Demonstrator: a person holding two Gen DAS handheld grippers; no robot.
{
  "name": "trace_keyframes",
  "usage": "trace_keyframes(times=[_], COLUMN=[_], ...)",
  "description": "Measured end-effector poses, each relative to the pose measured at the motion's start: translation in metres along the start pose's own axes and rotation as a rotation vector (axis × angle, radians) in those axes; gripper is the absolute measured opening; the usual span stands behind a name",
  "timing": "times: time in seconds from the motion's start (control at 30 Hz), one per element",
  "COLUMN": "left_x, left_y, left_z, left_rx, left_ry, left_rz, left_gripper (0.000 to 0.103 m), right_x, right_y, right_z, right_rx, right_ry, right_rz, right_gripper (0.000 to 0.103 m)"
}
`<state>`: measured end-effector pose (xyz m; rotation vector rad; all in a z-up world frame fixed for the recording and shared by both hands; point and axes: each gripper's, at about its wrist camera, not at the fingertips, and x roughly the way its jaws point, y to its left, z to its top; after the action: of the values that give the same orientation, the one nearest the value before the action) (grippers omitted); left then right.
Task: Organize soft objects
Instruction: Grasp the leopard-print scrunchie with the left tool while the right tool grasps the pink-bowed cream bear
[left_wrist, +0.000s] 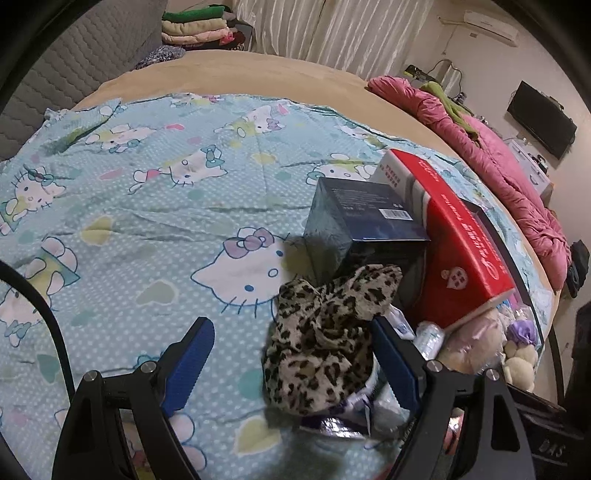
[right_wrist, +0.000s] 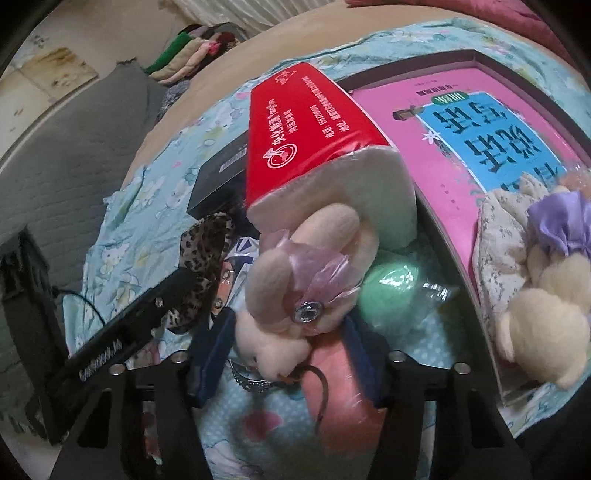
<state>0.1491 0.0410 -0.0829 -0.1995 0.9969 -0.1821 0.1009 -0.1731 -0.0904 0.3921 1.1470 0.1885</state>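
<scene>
A leopard-print cloth (left_wrist: 325, 339) lies on the Hello Kitty sheet (left_wrist: 147, 221), between the blue pads of my left gripper (left_wrist: 295, 365), which is open around it; the cloth lies against the right pad and apart from the left one. It also shows in the right wrist view (right_wrist: 201, 254). My right gripper (right_wrist: 288, 365) has its pads on either side of a pink plush bunny (right_wrist: 295, 280) with a pink ribbon; whether they press it is unclear. A cream plush with a purple bow (right_wrist: 543, 280) lies on a pink book (right_wrist: 461, 122).
A red tissue pack (left_wrist: 454, 240) and a dark blue box (left_wrist: 362, 221) stand right of the cloth. A green soft ball (right_wrist: 391, 291) and plastic packets lie by the bunny. A pink quilt (left_wrist: 498, 166) lies at the bed's far right. Folded clothes (left_wrist: 195, 26) are stacked beyond the bed.
</scene>
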Motion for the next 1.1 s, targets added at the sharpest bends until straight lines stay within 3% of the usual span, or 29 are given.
trace_keyframes(times=[0.13,0.2,0.37,0.4,0.43,0.63,0.7,0.83,0.9,1.1], left_x=[0.007,0.011,0.022,0.022,0.022,0.013,0.011,0.008,0.007,0.005], left_y=[0.003,0.003,0.005,0.004,0.004,0.008,0.01,0.01,0.009,0.005], left_z=[0.002,0.003,0.004,0.004,0.004,0.002,0.001,-0.001,-0.001,-0.002], left_rx=[-0.007,-0.013,-0.038,-0.033,-0.033,-0.048,-0.051,-0.046,-0.043,-0.03], left_ry=[0.005,0.009,0.043,0.04,0.038,0.024,0.022,0.022,0.021,0.018], left_rz=[-0.042,-0.066,-0.162,-0.161,-0.163,-0.167,-0.163,-0.163,-0.165,-0.16], left_gripper=[0.08,0.069,0.024,0.02,0.017,0.016,0.016,0.016,0.016,0.016], right_x=[-0.01,-0.017,-0.026,-0.026,-0.027,-0.022,-0.019,-0.027,-0.033,-0.023], right_y=[-0.001,-0.002,0.002,0.002,0.002,0.004,-0.002,-0.013,-0.015,-0.014], right_z=[-0.002,-0.004,-0.006,-0.007,-0.007,-0.004,-0.002,0.002,0.006,0.02], right_rx=[-0.049,-0.073,-0.135,-0.138,-0.143,-0.087,-0.031,0.052,0.056,0.075], right_ry=[-0.004,-0.004,-0.009,-0.007,-0.006,0.003,0.015,-0.006,-0.038,-0.042], right_rz=[0.012,0.019,0.019,0.032,0.033,0.03,0.021,0.018,-0.012,-0.04], right_gripper=[0.046,0.04,0.032,0.021,0.021,0.027,0.04,0.047,0.059,0.063])
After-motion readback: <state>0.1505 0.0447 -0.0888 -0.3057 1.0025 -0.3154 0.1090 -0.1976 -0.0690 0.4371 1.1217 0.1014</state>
